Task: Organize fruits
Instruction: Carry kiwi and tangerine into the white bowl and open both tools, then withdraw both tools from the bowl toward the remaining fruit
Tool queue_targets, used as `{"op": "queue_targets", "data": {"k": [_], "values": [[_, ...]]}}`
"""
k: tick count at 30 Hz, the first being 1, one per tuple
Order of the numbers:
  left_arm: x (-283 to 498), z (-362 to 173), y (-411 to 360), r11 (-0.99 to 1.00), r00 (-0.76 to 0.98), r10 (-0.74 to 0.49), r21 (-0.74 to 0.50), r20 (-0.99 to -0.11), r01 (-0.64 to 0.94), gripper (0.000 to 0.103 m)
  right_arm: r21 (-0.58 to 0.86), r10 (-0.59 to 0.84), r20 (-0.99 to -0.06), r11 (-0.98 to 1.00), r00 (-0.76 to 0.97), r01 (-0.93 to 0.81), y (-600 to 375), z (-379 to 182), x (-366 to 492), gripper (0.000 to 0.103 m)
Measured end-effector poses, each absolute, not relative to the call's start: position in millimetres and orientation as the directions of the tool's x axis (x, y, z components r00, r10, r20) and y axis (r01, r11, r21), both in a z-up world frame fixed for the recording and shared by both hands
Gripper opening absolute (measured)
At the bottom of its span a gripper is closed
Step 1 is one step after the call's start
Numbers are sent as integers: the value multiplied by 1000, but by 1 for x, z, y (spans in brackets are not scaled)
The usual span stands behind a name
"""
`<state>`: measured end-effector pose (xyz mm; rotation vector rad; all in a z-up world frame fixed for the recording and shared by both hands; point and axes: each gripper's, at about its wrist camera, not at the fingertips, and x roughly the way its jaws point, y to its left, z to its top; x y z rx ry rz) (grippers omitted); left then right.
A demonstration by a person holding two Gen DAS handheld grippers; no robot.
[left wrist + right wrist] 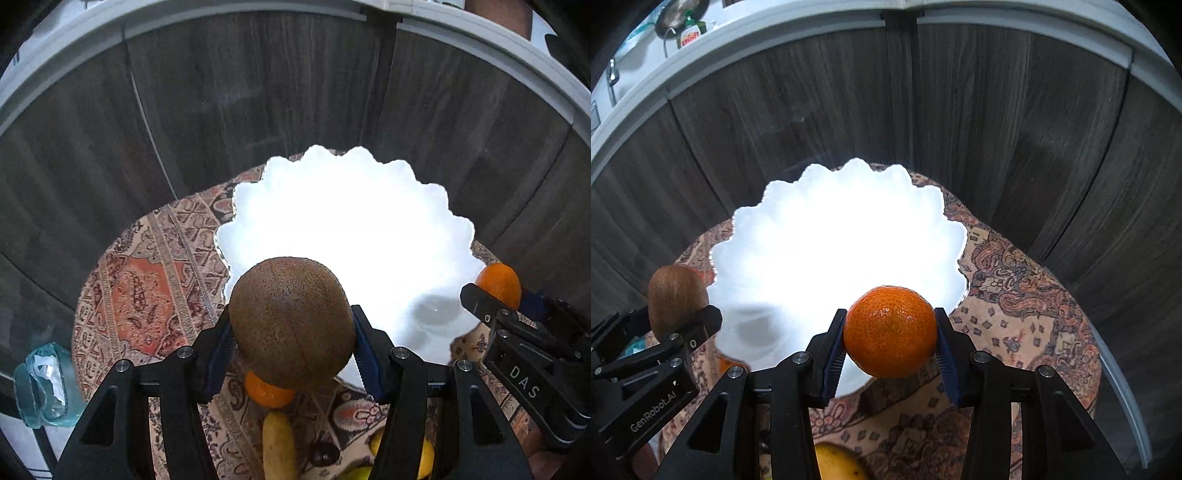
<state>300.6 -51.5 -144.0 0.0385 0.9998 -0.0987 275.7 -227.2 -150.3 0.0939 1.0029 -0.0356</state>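
Right in front of you sits the big white scallop-edged glass bowl point(343, 229), glaring bright on the round table with its paisley-patterned cloth point(147, 288); treat that bowl as the fragile piece here, thin wavy rim, hard and slick, so lower fruit in rather than dropping it. Your left gripper point(291, 343) is clamped on the fuzzy brown oval kiwi point(291, 321), pads pressing its two flanks at three and nine o'clock, the fruit hanging over the bowl's rim at roughly seven o'clock of the bowl. That kiwi looks light, with a rough skin that grips well, but I'd judge the flesh soft, so squeeze no harder than you must. Your right gripper point(890, 343) is closed around the small glossy orange mandarin point(890, 330), again held across its widest part, poised above the bowl's near edge at about five o'clock. Its peel is dimpled and a touch slippery, loose over a soft inside, so the equator hold you have is the right one. Still lying on the cloth near you: another small orange mandarin point(267, 391), an elongated yellow-green fruit point(279, 443), a yellow banana point(838, 463), and a small dark fruit point(323, 452); take each across its middle.
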Motion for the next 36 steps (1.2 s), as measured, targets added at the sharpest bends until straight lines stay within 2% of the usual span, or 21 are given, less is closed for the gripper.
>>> {"op": "queue_targets", "data": {"k": [10,12,13,14,15,16,18,22,36], "values": [[314,-162,-51,994,478,-84,-38,-874,105,58,89,41,-867,993,497,73,-228,-166,285,46],[314,-162,-50,995,473,-67,-22,-879,100,63,91,42,-867,993,497,75,-228,-167,285,47],[314,-161,-49,995,482,-62,-16,-874,98,68,95,45,-864,993,501,74,-228,-166,285,54],[312,-157,-49,996,501,-41,4,-864,88,80,86,35,-859,993,511,78,-229,-164,284,60],[311,-153,-49,997,516,-22,22,-856,78,92,73,17,-852,994,524,85,-229,-160,282,71],[310,-150,-48,997,529,-7,35,-849,70,94,62,4,-844,994,536,92,-229,-157,281,79],[310,-144,-46,997,538,0,41,-843,64,95,44,-21,-833,994,553,103,-230,-152,279,83],[310,-134,-40,997,549,37,64,-835,31,103,22,-55,-823,991,566,128,-232,-143,279,84],[274,-99,-44,995,599,29,81,-800,59,103,4,-88,-787,989,610,149,-233,-97,249,84]]}}
